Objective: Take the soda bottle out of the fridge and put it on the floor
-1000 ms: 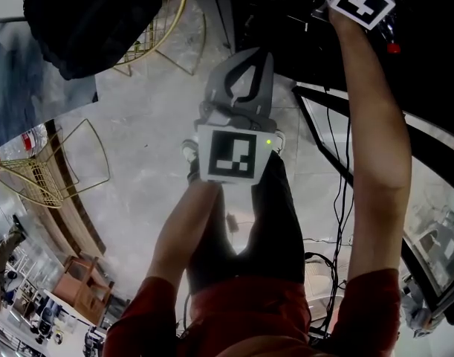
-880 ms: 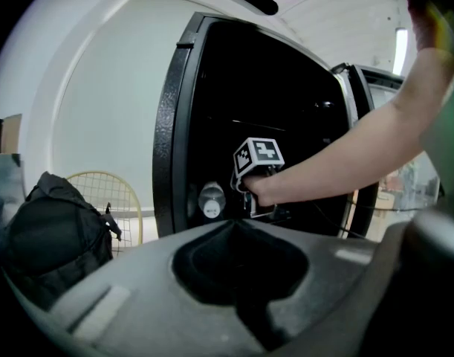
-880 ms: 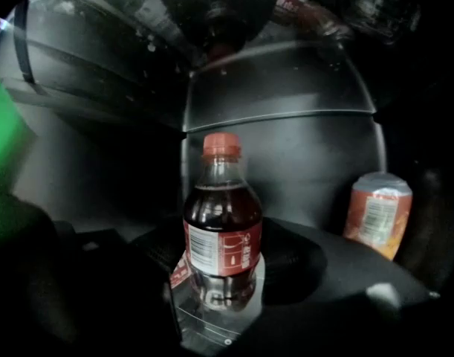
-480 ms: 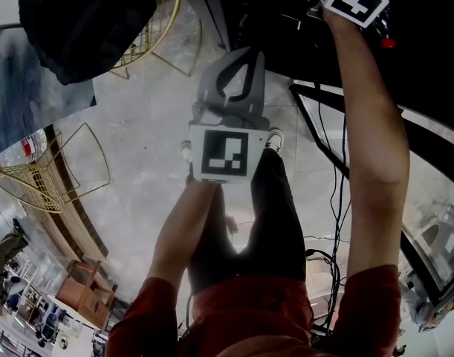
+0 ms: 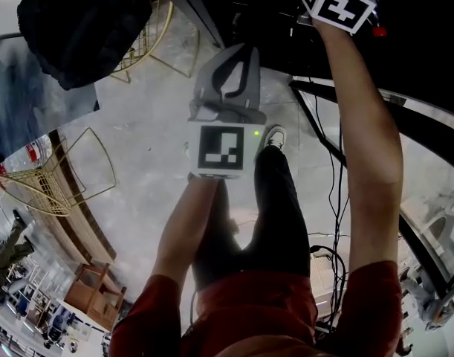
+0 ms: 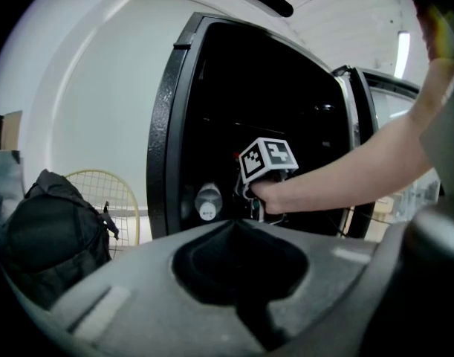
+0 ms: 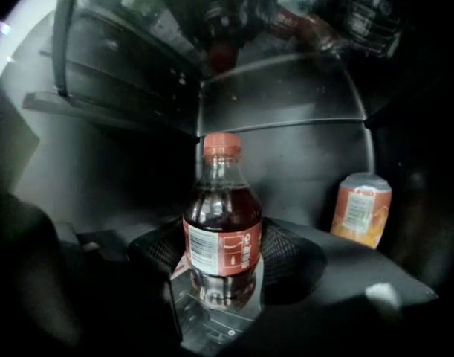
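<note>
Inside the fridge point(image 7: 286, 162) stand one soda bottle point(image 7: 221, 222) and one orange container point(image 7: 360, 210).

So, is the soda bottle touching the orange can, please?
Apart. The right gripper view shows a clear gap between the soda bottle and the orange can.

soda btl point(image 7: 222, 222) x1 | can point(image 7: 361, 208) x1 | backpack point(image 5: 82, 21) x1 | wire chairs point(image 5: 41, 181) x2 | tongs point(image 5: 238, 58) x2
</note>
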